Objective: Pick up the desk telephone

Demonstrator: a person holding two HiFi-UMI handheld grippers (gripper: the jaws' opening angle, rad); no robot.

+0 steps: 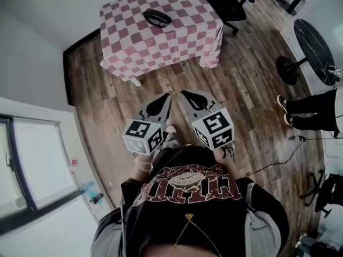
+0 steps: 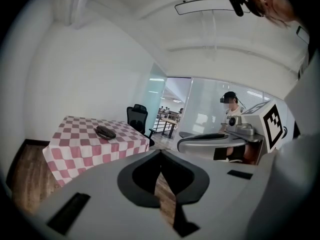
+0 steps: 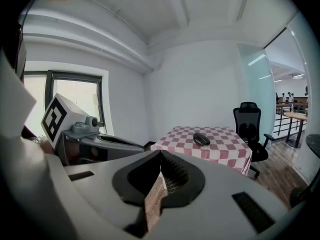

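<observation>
Desk telephone (image 1: 157, 17) on checkered table (image 1: 185, 36), well apart from left gripper (image 1: 168, 96) and right gripper (image 1: 183, 93), both empty, jaws pressed together.

The floor (image 1: 236, 100) is made of brown wood planks. The walls (image 1: 32, 52) are plain white. A counter (image 1: 182, 39) with a pink and white checked cloth stands at the top of the head view, near a corner. A black office chair (image 1: 228, 1) sits just beside it, on its right. A round black table (image 1: 313, 44) is at the far right. A big bright window (image 1: 32, 170) fills the lower left.
</observation>
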